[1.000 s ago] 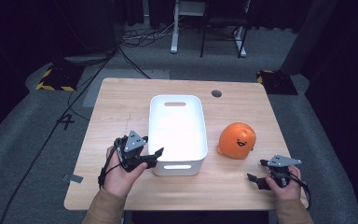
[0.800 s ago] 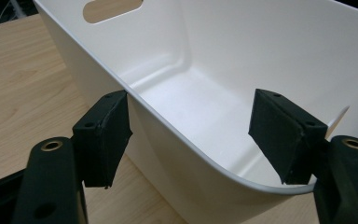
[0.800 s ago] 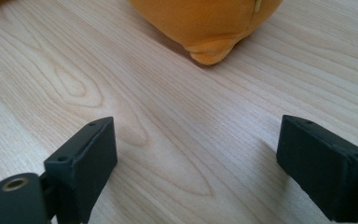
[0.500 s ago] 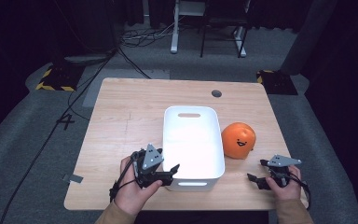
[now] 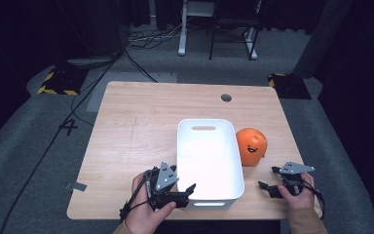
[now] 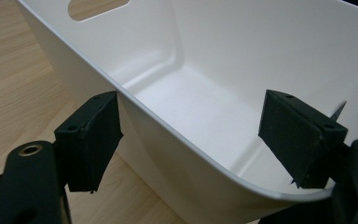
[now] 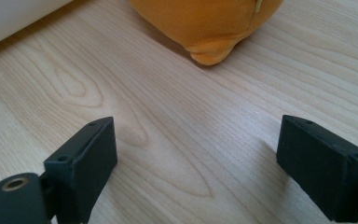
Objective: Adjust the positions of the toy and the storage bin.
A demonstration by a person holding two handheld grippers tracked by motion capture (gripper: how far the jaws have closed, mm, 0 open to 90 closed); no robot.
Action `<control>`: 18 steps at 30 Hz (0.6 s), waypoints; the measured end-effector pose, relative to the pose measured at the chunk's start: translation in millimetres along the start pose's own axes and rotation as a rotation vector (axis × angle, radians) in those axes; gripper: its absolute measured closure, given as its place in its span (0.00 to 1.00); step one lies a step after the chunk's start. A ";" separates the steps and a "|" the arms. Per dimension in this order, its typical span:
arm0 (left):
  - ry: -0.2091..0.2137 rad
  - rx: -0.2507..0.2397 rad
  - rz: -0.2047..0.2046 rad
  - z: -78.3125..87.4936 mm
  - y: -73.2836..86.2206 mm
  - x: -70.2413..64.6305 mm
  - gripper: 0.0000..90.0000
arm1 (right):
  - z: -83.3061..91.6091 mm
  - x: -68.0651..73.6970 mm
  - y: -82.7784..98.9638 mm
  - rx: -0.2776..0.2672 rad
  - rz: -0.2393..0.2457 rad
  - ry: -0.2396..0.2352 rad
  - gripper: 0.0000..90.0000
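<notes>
A white plastic bin [image 5: 180,156] stands on the wooden table [image 5: 136,126] near its front edge, empty inside. My left gripper [image 5: 187,195] is open at the bin's near left corner. In the left gripper view the bin's wall [image 6: 242,70] runs between the jaws, one pad [image 6: 93,135] outside and the other inside. An orange plush toy with a smiling face [image 5: 251,145] rests against the bin's right side. My right gripper [image 5: 269,178] is open low over the table, a little in front of the plush [image 7: 209,23], with bare wood between its jaws [image 7: 200,158].
A round cable hole [image 5: 226,97] sits near the table's far edge. The left half of the table is bare wood. Cables [image 5: 141,41] and chair legs [image 5: 214,46] lie on the floor beyond it. The front edge is close under both hands.
The bin has slid right and toward the front edge together with my left gripper, and now touches the plush. My right gripper has stayed in place.
</notes>
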State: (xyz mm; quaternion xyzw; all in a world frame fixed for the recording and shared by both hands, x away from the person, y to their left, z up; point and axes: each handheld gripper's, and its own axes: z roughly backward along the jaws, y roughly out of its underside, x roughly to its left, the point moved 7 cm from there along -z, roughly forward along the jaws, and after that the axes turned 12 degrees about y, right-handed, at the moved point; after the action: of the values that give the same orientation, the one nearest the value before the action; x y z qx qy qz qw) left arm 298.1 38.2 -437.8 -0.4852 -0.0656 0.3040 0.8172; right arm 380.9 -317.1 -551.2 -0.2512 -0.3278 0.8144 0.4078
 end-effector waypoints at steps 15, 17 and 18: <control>-0.010 -0.021 -0.025 2.4 3.8 -9.3 0.21 | -0.1 -0.6 0.1 0.002 0.008 -0.004 0.14; -0.011 -0.017 -0.035 3.6 3.2 -8.3 0.22 | 0.0 -0.6 0.1 0.003 0.007 -0.004 0.14; -0.005 -0.016 -0.032 4.1 2.7 -7.9 0.21 | -0.1 -0.5 0.0 0.003 0.007 -0.004 0.14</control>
State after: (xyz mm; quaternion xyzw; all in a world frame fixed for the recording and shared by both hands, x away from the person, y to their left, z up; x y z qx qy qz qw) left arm 288.8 37.9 -436.4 -0.4899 -0.0781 0.2916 0.8178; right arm 381.2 -317.6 -551.2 -0.2501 -0.3268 0.8166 0.4047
